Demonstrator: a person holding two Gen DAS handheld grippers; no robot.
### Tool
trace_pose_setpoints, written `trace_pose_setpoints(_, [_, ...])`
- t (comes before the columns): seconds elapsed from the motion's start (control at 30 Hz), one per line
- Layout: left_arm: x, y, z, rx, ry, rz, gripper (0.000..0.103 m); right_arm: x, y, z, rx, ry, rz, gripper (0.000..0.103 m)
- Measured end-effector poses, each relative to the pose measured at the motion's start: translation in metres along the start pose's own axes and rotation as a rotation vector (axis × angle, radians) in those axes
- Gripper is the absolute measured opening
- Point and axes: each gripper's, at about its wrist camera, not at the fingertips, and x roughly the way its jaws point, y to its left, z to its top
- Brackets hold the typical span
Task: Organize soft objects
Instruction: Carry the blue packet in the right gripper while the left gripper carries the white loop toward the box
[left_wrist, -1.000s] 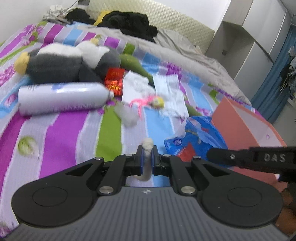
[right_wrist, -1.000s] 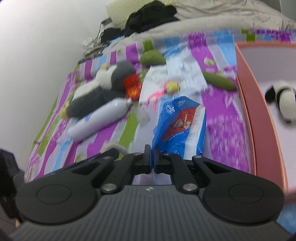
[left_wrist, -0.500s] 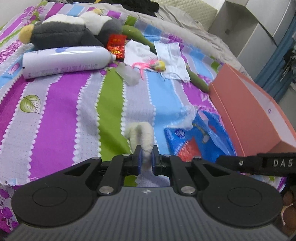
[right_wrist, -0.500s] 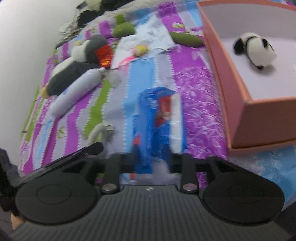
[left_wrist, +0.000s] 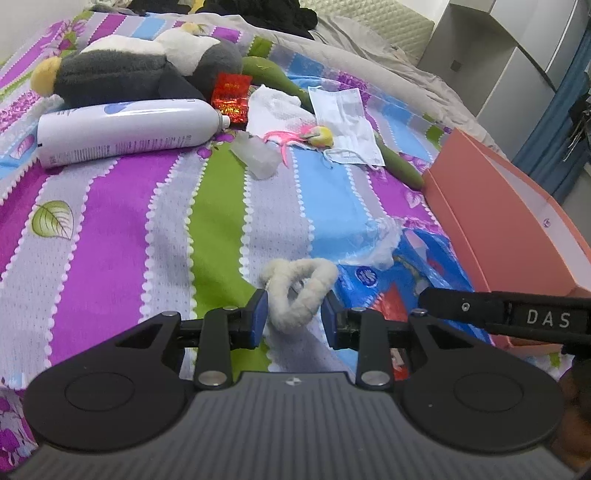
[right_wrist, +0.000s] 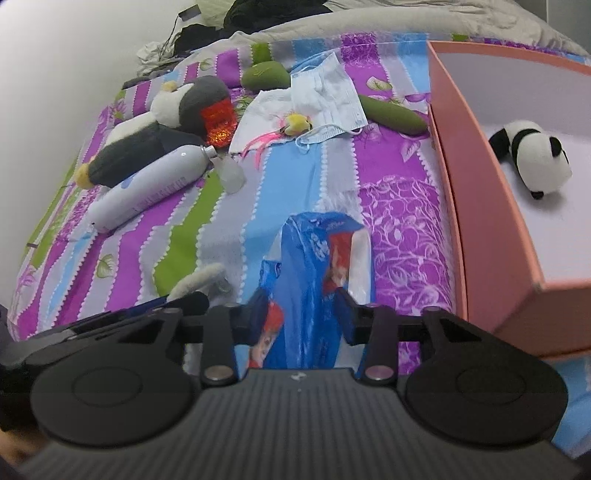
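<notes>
On the striped bedspread a white fuzzy loop (left_wrist: 299, 291) lies between the blue pads of my left gripper (left_wrist: 293, 314). Its jaws are opening and no longer squeeze the loop. A blue plastic packet (right_wrist: 314, 266) stands bunched up between the fingers of my right gripper (right_wrist: 301, 310). Those jaws are closing, with the pads against the packet's sides. The packet (left_wrist: 384, 280) also shows in the left wrist view, just right of the loop. Right of it stands a pink box (right_wrist: 480, 192) with a small panda plush (right_wrist: 532, 155) inside.
Farther up the bed lie a penguin plush (left_wrist: 129, 70), a white bottle (left_wrist: 125, 129), a red foil packet (left_wrist: 231, 96), a green plush (left_wrist: 269, 72), a face mask (left_wrist: 347, 122) and a white cloth (left_wrist: 277, 107). Dark clothes sit at the headboard. A cupboard stands at right.
Both grippers came down toward the bed. The left jaws, shut on the white loop, have spread and the loop rests on the bedspread. The right jaws opened and now hold the blue packet between them.
</notes>
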Motion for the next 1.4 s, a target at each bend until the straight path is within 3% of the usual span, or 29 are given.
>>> trace_pose_setpoints(0.07, [0.003,0.0,0.0,0.003,-0.001,0.004,0.035,0.005,0.0,0.001,-0.002,0.01,-0.012,0.023])
trace_pose_setpoints(0.23, [0.003,0.001,0.001,-0.014,-0.013,-0.003,0.013,0.009,-0.002,0.0,0.015,0.025,-0.007,0.009])
trace_pose_setpoints(0.63, [-0.02,0.003,0.014,-0.027,-0.045,-0.011,0.011,-0.002,0.014,0.005,-0.006,-0.006,-0.033,0.006])
trace_pose_setpoints(1.4, [-0.056,-0.001,0.053,0.014,-0.036,-0.053,0.011,-0.041,0.025,0.021,0.058,-0.073,-0.068,0.006])
